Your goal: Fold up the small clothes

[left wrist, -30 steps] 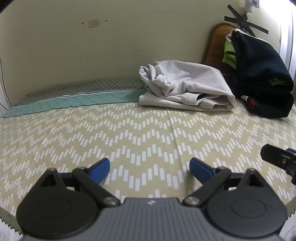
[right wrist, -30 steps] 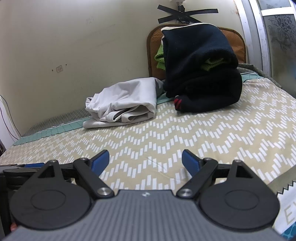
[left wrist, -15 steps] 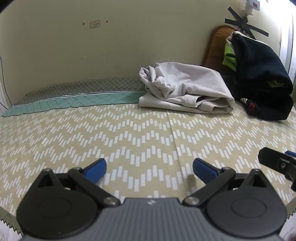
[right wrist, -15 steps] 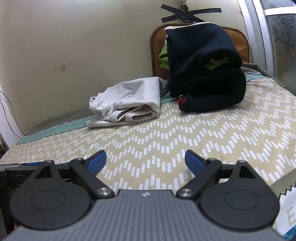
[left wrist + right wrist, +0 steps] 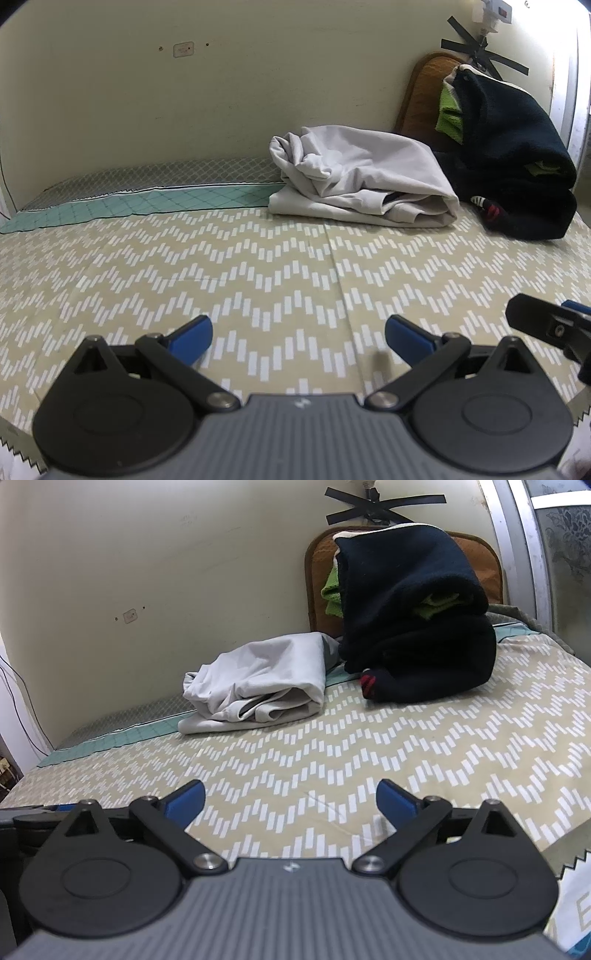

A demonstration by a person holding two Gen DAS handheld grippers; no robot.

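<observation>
Legible writing: almost none. The right wrist view catches part of a large pale letter, possibly an "E", on a white sheet (image 5: pixel 576 904) at the lower right edge; the rest is cut off. A small white mark sits on each gripper's grey body, too small to read.

Left gripper (image 5: pixel 298 334): jaws spread wide, blue fingertips (image 5: pixel 192 334) well apart, nothing between them, hanging low over the near part of the zigzag-patterned sheet (image 5: pixel 258 266). I cannot tell whether the tips touch the fabric.

Right gripper (image 5: pixel 290 801): likewise spread wide, blue fingertips (image 5: pixel 184 801) apart and empty, low over the same sheet (image 5: pixel 369 746).

Task item: the crumpled pale grey garment (image 5: pixel 358 177) lies at the far side of the bed near the wall, well apart from both grippers, loosely bunched with folds showing. Just beside it to the right is a pile of dark clothes (image 5: pixel 517 177) with green fabric tucked in and a red-and-white detail at its base.

View differences: the left wrist view shows a wall plate (image 5: pixel 183 49) up high and a white device (image 5: pixel 496 11) taped in the top corner; the right gripper's finger enters at its right edge. The right wrist view alone shows the metal window frame (image 5: pixel 528 550) with patterned glass, and the brown headboard (image 5: pixel 321 572) more fully behind the dark pile (image 5: pixel 417 627). The grey garment (image 5: pixel 258 686) touches that pile here.
</observation>
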